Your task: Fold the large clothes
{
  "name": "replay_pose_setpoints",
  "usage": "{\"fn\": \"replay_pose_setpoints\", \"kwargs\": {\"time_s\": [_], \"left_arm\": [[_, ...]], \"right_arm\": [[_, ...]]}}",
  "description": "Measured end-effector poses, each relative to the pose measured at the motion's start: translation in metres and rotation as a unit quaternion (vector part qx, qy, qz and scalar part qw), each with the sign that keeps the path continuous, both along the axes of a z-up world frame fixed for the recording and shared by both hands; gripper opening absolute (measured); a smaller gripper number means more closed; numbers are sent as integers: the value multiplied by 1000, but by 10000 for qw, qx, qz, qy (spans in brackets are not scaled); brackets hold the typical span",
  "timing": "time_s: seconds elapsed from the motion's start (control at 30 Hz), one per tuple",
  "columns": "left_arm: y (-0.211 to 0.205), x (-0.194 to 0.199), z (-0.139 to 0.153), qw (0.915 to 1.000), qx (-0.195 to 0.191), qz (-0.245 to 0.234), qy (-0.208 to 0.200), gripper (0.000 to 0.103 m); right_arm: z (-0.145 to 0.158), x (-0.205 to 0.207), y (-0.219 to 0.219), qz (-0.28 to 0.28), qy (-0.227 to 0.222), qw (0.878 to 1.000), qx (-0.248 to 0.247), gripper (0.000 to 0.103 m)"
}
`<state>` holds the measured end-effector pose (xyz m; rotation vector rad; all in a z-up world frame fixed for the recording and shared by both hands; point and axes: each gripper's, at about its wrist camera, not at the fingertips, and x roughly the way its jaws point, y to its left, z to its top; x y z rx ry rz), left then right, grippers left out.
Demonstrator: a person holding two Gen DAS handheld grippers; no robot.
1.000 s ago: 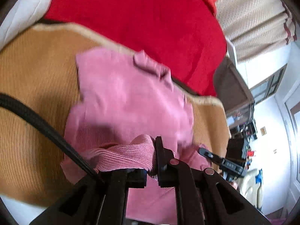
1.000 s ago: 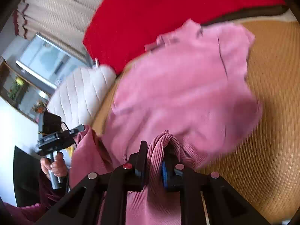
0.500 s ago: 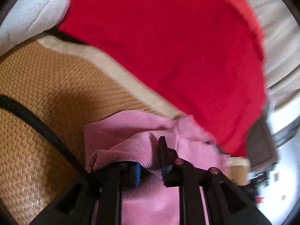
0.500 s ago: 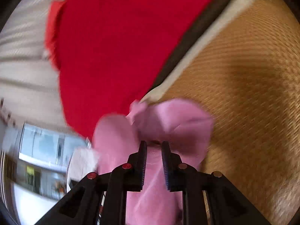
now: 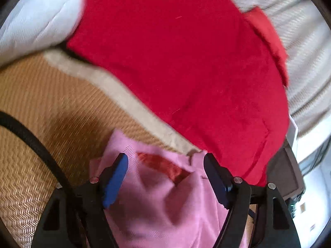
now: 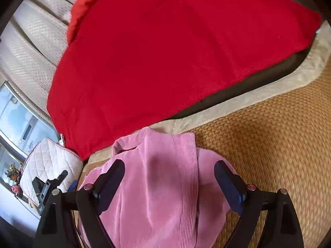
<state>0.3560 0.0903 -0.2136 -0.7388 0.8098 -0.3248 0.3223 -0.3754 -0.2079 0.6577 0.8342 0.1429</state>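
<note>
Two pairs of tongs are opening over one pink garment (image 6: 157, 186), and neither has hold of it. In the left wrist view the left tongs (image 5: 165, 175) stand wide at the bottom centre of the frame, the cloth lying loose between the jaws with a gap at each pad. In the right wrist view the right tongs (image 6: 169, 177) are spread wider yet, the ribbed band of the garment running up the middle of the frame between them, clear of both pads.

The garment lies on the woven mat (image 6: 269, 144) at the lower centre of both frames, its far end reaching the pale border of the mat, just below the red blanket (image 6: 165, 51) that fills the upper half. A red patch (image 5: 163, 167) shows in the gap at its neck in the left view; what it is I cannot tell. A white quilted cushion (image 6: 49, 161) sits at the lower left of the right view.

The cloth looks soft, light and limp, a ribbed knit that will sag and bunch instead of holding a crease, yet should not slip on the rough mat. The best hold is probably on the thick ribbed hem or at the outer corners, one pair of tongs to each, pinching both layers so that the fold carries over evenly.
</note>
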Motion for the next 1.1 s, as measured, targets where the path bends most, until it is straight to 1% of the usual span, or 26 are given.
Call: {"fn": "replay_pose_setpoints", "kwargs": {"time_s": [0.07, 0.1, 0.13, 0.2, 0.23, 0.27, 0.3, 0.33, 0.37, 0.4, 0.43, 0.47, 0.53, 0.6, 0.67, 0.73, 0.77, 0.83, 0.9, 0.93, 1.03, 1.07, 1.1], "left_arm": [[6, 2, -5, 9995, -227, 81, 212, 76], [11, 3, -6, 9988, -380, 105, 293, 76], [15, 4, -6, 9984, -453, 94, 332, 76], [19, 4, -5, 9979, -495, 38, 421, 81], [21, 5, -4, 9979, -470, 1, 451, 82], [21, 5, -3, 9978, -447, -37, 479, 82], [22, 5, -3, 9977, -440, -71, 503, 82], [20, 6, -3, 9976, -423, -140, 534, 82], [19, 8, -2, 9976, -380, -189, 546, 82], [15, 9, -2, 9978, -275, -244, 547, 82], [13, 11, -4, 9981, -165, -251, 539, 82], [11, 13, -6, 9981, -99, -223, 564, 82], [15, 13, -9, 9976, -168, -39, 670, 82], [21, 9, -7, 9979, -289, 179, 552, 82], [21, 7, 0, 9986, 43, 239, 473, 82], [17, 5, 2, 9960, 664, 330, 496, 82], [14, 5, 2, 9940, 898, 313, 533, 82], [8, 10, -3, 9919, 1026, 168, 732, 82], [0, 13, -8, 9917, 903, -18, 912, 82], [-3, 13, -9, 9922, 850, -85, 903, 82], [-17, 14, -4, 9914, 1112, -273, 640, 81], [-21, 13, 0, 9904, 1258, -316, 476, 76], [-25, 13, -2, 9892, 1379, -318, 385, 66]], "right_arm": [[-9, 17, -5, 68, 136, 9999, 72, 90], [-12, 24, -1, 128, 185, 9997, 125, 90], [-20, 29, 2, 207, 227, 9994, 179, 89], [-23, 38, 13, 393, 236, 9987, 207, 86], [-25, 41, 19, 502, 219, 9984, 158, 74], [-27, 44, 28, 637, 293, 9975, 36, 63], [-29, 46, 33, 710, 371, 9968, -19, 56], [-33, 47, 38, 794, 426, 9959, -41, 36], [-34, 47, 44, 865, 436, 9952, -111, 27], [-34, 45, 47, 860, 410, 9952, -220, 27], [-32, 43, 51, 845, 357, 9951, -379, 19], [-29, 40, 54, 832, 317, 9949, -473, 15], [-19, 32, 57, 706, 155, 9955, -615, 13], [-6, 23, 61, 578, -45, 9934, -987, 13], [1, 17, 65, 478, -166, 9900, -1316, 13], [1, 14, 64, 377, -167, 9897, -1370, 13], [-2, 14, 64, 357, -134, 9895, -1392, 13], [-6, 13, 62, 305, -64, 9890, -1447, 13], [-10, 12, 57, 211, -4, 9889, -1469, 13], [-11, 12, 53, 164, 7, 9897, -1426, 13], [-11, 11, 46, 66, 11, 9900, -1409, 13], [-10, 10, 45, 13, -4, 9897, -1433, 13], [-10, 9, 44, -25, -35, 9896, -1436, 13]]}}
